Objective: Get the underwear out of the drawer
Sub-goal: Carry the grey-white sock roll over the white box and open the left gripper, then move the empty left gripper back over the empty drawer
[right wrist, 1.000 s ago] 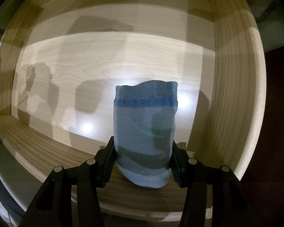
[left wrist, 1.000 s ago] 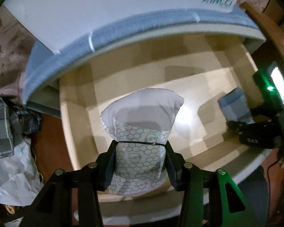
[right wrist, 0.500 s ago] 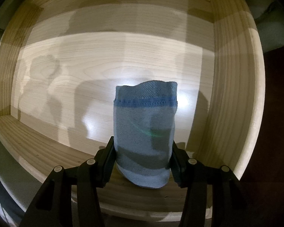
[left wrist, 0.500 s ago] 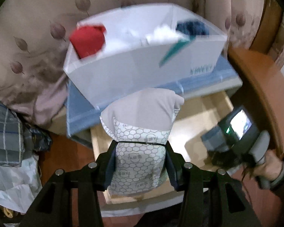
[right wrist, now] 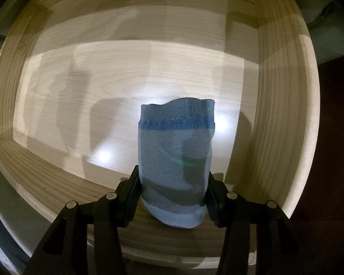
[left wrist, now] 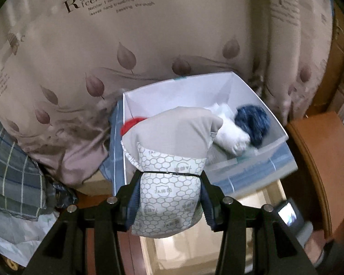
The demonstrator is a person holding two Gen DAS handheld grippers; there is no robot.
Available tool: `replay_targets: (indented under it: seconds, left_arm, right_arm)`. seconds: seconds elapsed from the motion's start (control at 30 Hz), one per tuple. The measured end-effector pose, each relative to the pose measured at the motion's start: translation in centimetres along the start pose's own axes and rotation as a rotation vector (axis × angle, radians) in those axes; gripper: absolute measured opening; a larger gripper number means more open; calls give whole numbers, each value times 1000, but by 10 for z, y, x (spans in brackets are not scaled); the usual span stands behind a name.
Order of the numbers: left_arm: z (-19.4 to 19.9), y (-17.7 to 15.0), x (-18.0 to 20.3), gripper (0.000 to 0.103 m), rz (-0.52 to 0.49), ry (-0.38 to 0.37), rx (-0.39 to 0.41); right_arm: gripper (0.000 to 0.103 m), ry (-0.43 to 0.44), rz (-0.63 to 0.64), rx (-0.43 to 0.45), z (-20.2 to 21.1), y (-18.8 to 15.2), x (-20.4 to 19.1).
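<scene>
My left gripper [left wrist: 169, 197] is shut on rolled grey-and-white honeycomb-print underwear [left wrist: 169, 160], held up in front of a white box [left wrist: 273, 119]. The open wooden drawer [left wrist: 263, 206] lies below it. My right gripper [right wrist: 174, 197] is shut on rolled light-blue underwear [right wrist: 175, 160] with a darker blue band, held inside the drawer [right wrist: 103, 91] above its bare wooden floor, near the right wall. The right gripper's body [left wrist: 293, 217] shows at the lower right of the left wrist view.
The white box holds a red item [left wrist: 130, 123], a white item [left wrist: 231, 139] and a dark blue item [left wrist: 252, 121]. It stands on a blue-edged top [left wrist: 263, 171]. A leaf-print curtain [left wrist: 103, 45] hangs behind. Plaid cloth [left wrist: 13, 167] is piled at the left. An orange wooden surface [left wrist: 323, 155] lies at the right.
My left gripper has lifted its underwear out of the drawer and up to the white box. My right gripper has stayed almost still in the drawer with the blue underwear.
</scene>
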State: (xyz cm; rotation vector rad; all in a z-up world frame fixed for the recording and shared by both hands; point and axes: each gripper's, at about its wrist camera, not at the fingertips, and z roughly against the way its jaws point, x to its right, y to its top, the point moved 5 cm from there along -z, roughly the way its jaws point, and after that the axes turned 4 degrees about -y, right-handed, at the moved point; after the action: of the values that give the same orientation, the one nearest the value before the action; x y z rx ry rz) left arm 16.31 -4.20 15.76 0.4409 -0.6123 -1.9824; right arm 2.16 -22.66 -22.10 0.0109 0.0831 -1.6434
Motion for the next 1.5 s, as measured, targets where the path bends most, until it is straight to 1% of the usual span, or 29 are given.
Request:
replay_targets:
  seconds: [0.13,0.2,0.27,0.37,0.5,0.6,0.73,0.77,0.9,1.07,1.2,1.33,1.43,1.5]
  left_arm:
    - [-17,21,-2,47,17,-12,-4]
    - [-31,31,-4,47,15,4,-13]
    - [-43,34,-8,47,28,14,-25]
    - [-67,35,-13,47,38,19,-62]
    - [-93,34,-12,47,17,47,-105]
    - [-105,36,-8,49,-4,47,-110]
    - [-113,34,-1,51,-65,93,-104]
    - [-113,33,0,51,-79,101,-106]
    - [-105,28,3,51,-110,95,-94]
    - [-86,24,2,51,-96,79,-71]
    - [-63,22,3,51,-88,59,-33]
    - [-42,19,2,51,-79,60,3]
    - [-31,9,1,52,-76,58,12]
    - [-24,-4,-1,54,-72,52,7]
  right_arm:
    - [44,-9,0,8,4,-1,-1]
    - [43,-10,-3,14,4,-2,-1]
    - [43,-10,-6,18,5,-3,-1]
    - [42,-15,-4,24,7,-4,0]
    - [42,-19,1,24,9,-5,0]
    - [42,-20,-4,25,13,-6,0]
    - [42,-17,-5,22,16,-6,-1]
    - [42,-18,-4,21,14,-6,0]
    - [42,-10,-11,20,14,-4,2]
    - [42,16,-12,19,16,-2,2]
    - [41,27,-23,26,17,-2,4]
    - [39,6,-32,63,22,-1,6]
    - [39,-3,-44,92,27,-2,6]
    - [39,-19,-44,112,30,-2,7]
